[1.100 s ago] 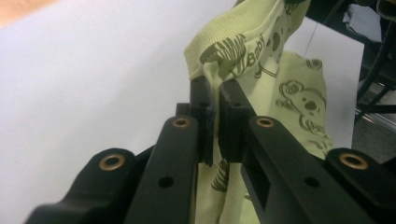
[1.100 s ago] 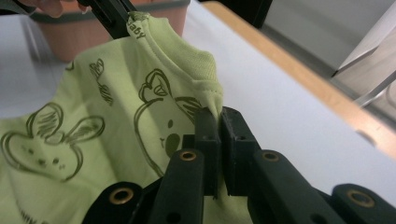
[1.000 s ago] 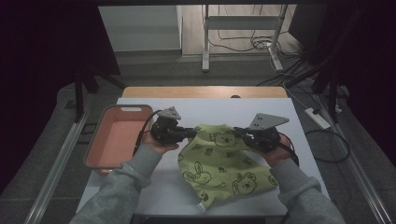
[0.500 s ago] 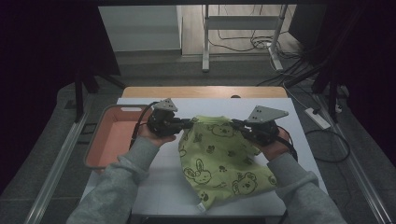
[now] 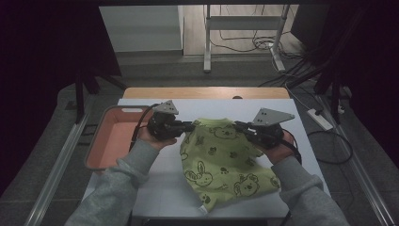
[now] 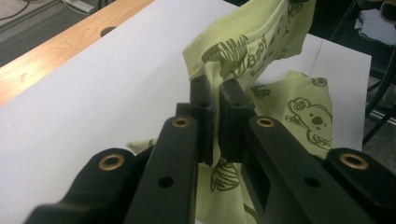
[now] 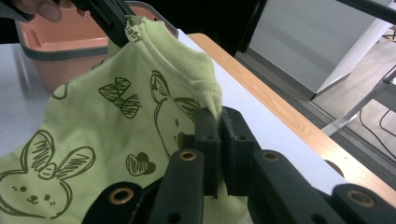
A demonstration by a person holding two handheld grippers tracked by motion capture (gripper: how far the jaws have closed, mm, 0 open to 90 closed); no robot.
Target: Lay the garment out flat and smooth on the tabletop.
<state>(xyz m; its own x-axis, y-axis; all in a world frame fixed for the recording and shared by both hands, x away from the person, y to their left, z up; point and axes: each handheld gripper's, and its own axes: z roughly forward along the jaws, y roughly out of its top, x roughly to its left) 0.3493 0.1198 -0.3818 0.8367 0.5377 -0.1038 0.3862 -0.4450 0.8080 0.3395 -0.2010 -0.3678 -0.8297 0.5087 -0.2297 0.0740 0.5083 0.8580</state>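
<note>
Yellow-green knit fabric, a small child's garment printed with dark animal drawings (image 5: 221, 157), is pinched at its upper edge by both tools: the left gripper (image 6: 215, 116) has its jaws closed on the ribbed edge at one corner, and the right gripper (image 7: 219, 135) has its jaws closed on the hem at the opposite corner. The two grips sit well apart, which stretches the top edge taut and lets the lower part trail on the white surface (image 5: 155, 188). The salmon-pink plastic basket (image 5: 101, 148) stands just beside the left hand, probably the garment's destination.
</note>
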